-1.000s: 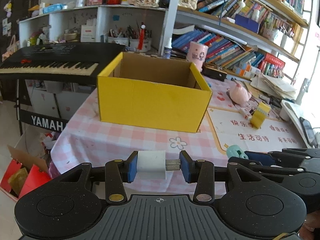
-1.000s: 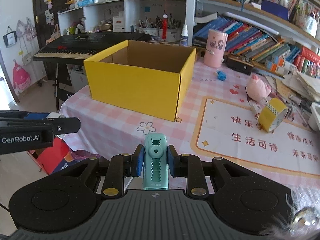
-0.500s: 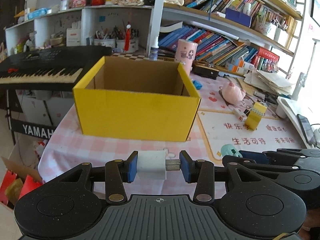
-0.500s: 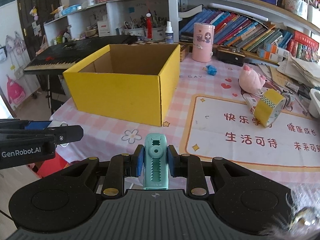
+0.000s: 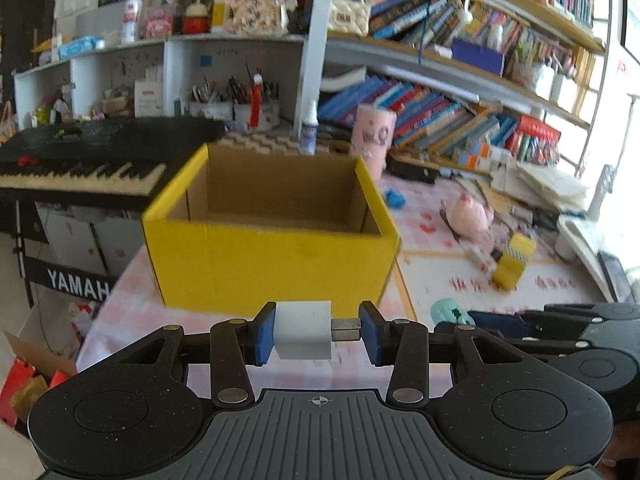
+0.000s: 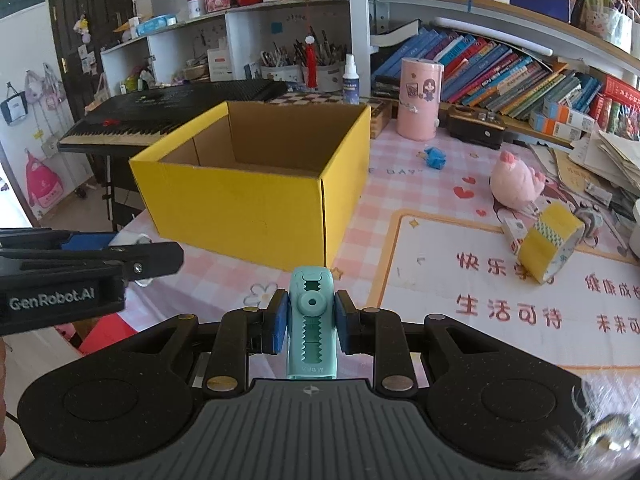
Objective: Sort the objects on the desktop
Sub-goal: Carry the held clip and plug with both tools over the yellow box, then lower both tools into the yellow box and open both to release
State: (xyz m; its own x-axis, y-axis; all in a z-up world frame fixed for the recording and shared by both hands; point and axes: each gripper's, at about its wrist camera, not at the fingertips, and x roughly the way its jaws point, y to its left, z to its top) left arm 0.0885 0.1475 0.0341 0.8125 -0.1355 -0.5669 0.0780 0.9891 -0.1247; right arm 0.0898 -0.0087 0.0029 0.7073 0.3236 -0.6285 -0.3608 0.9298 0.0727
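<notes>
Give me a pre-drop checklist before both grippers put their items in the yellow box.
1. Left gripper grip on white charger: ok, clamped between one pad and the plug end.
2. Right gripper grip on teal correction tape: ok, pads press both sides.
3. Yellow box open on top: ok, no lid or flap over it.
4. Space inside the box: ok for the part seen; the floor near the front wall is hidden.
5. Grippers over the box opening: not ok, both are short of its front wall.
6. Grippers apart from each other: ok, a gap shows between them.
</notes>
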